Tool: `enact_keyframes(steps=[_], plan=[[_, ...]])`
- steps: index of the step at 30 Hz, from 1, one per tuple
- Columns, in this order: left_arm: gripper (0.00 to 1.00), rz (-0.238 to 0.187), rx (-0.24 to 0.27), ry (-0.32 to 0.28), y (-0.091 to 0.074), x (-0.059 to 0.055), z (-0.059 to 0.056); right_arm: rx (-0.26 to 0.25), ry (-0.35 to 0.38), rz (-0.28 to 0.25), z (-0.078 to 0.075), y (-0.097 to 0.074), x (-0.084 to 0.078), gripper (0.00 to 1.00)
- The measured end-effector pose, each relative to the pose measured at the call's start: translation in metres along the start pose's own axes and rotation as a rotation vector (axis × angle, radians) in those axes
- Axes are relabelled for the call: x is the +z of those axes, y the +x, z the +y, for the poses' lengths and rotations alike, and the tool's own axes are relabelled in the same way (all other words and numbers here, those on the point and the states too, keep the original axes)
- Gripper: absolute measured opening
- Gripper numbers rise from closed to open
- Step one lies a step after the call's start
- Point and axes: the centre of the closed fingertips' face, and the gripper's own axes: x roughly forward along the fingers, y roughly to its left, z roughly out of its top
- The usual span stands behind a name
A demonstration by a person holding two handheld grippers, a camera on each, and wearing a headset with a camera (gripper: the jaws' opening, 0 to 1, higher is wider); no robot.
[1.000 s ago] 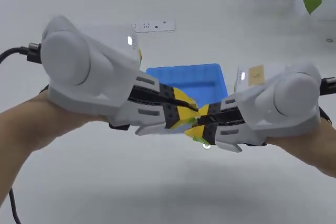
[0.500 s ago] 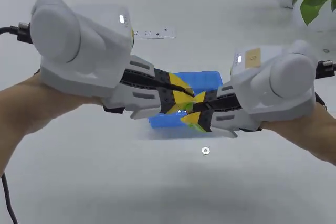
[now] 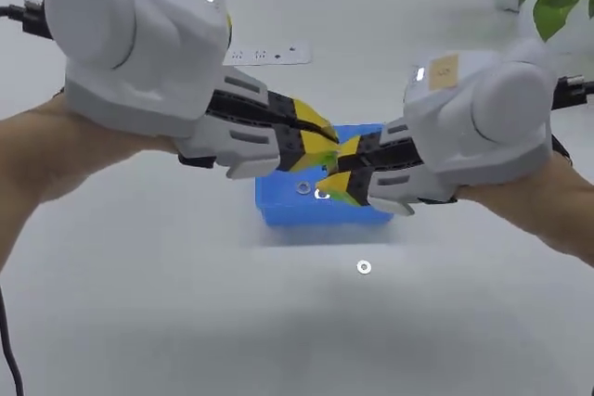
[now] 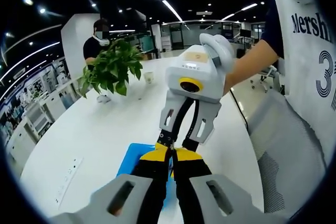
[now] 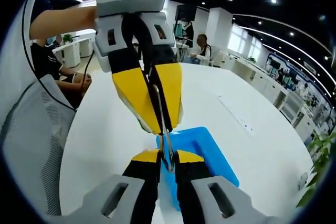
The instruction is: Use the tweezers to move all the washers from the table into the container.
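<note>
Risk check, both grippers over the container (image 3: 278,215).

- State: left gripper (image 3: 318,136) and right gripper (image 3: 336,183) meet tip to tip above the blue container. In the right gripper view the tweezers (image 5: 161,124) run from between the left fingers (image 5: 168,90) down into your right fingers (image 5: 190,163). Both pairs are pressed together, pinching the tweezers.
- Washers: 1 lies inside the container (image 3: 303,187). There is a pale glint just beside it, and I cannot tell if that one is free or held at the tips. 1 more sits on the counter (image 3: 364,267), in front of the container and apart from it.

What could go wrong:
1. 2 grippers share 1 thin tool. If you pull them apart unevenly, the tweezers could twist or slip out and fall into the container.
2. If you squeeze or release the tweezers off-axis, a washer at the tips could flick out over the low rim.
3. When you lower toward the counter washer, the bulky bodies hide the tips from your head view. You could nudge the container or push the washer away.
4. That washer is flat on a smooth counter (image 3: 186,322), so the tips may skate over it.
</note>
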Motion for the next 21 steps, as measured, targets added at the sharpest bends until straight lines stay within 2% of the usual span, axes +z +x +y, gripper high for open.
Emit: enact_keyframes(steps=[10,21], plan=[[0.07,-0.011,0.012,-0.014,0.006,-0.007,0.021,0.005,0.018,-0.003,-0.019,0.013,-0.004,0.11],[0.07,0.013,-0.002,-0.021,0.024,-0.027,0.04,0.01,0.048,0.019,-0.035,0.03,-0.024,0.11]])
